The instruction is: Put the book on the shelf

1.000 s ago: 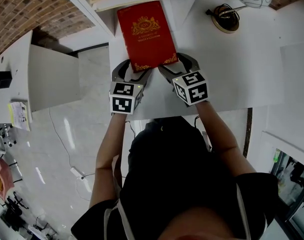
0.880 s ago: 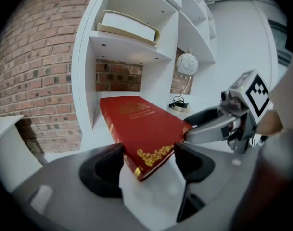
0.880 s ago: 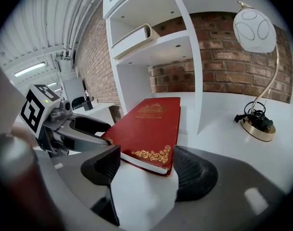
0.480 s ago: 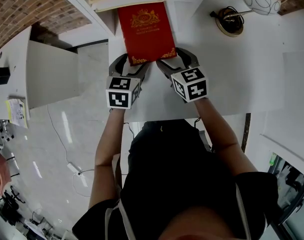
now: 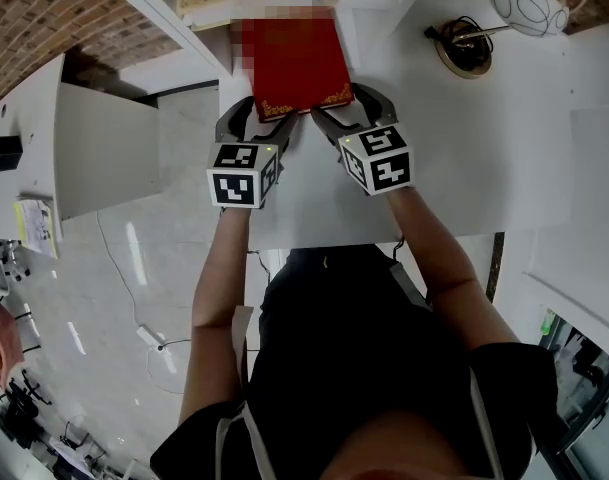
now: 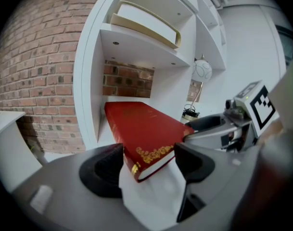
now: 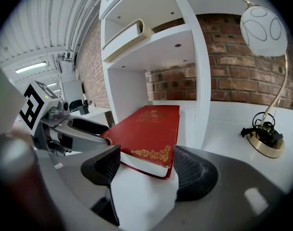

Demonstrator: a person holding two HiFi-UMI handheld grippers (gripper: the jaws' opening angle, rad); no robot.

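Head view: the book [image 5: 302, 86] lies flat with its far end inside the bottom opening of the shelf [image 5: 206, 40]. The left gripper [image 5: 269, 123] and right gripper [image 5: 346, 110] are each clamped on a near corner, so I judge uneven pushing could skew it. Left gripper view: the spine runs close to the side wall and may scrape. Right gripper view: the corner hold looks shallow, so the book could slip free.

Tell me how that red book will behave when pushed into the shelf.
The red book looks like a rigid hardcover, so it should slide as one piece, not flex. Lying flat on the smooth white desktop, it will probably glide easily. With the left gripper and right gripper at its near corners, uneven pushing might skew it.
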